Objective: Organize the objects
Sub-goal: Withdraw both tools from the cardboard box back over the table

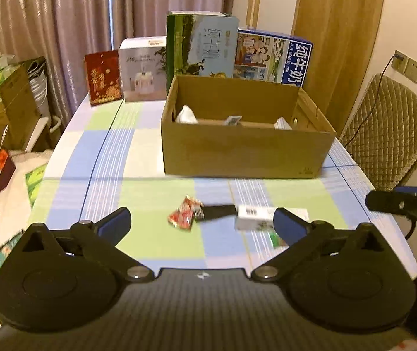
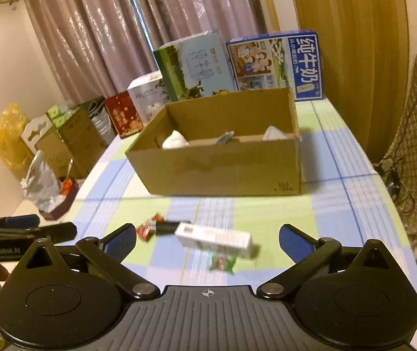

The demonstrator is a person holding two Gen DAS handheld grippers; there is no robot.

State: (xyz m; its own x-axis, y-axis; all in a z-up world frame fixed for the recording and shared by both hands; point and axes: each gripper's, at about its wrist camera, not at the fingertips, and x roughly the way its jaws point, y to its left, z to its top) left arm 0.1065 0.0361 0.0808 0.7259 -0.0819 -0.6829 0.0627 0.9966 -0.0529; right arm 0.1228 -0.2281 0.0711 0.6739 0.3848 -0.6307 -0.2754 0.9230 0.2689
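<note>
Your left gripper [image 1: 202, 223] has its jaws spread wide with nothing between the pads, and it hangs just above the table [image 1: 155, 239]. Your right gripper [image 2: 207, 238] is spread wide and empty too. Ahead of the left jaws lies a red packet [image 1: 182, 216], touching a black stick [image 1: 218, 211] that runs to a white box [image 1: 262, 218]. The box's right end is hidden behind your left gripper's right finger. A green packet [image 1: 275, 238] lies just beside the white box on its near side; in the right wrist view it [image 2: 223, 262] sits between the right jaws, close under the box [image 2: 217, 238]. Farther out, an open carton [image 1: 246, 149] stands mid-table, well apart from the small things, with white items and a small packet inside. Behind it, milk cartons [image 1: 272, 55], a white package [image 1: 144, 70] and a red one [image 1: 103, 77] stand in a row before the curtain [image 1: 62, 20]. A chair [image 1: 389, 128] stands off the table's right edge.
</note>
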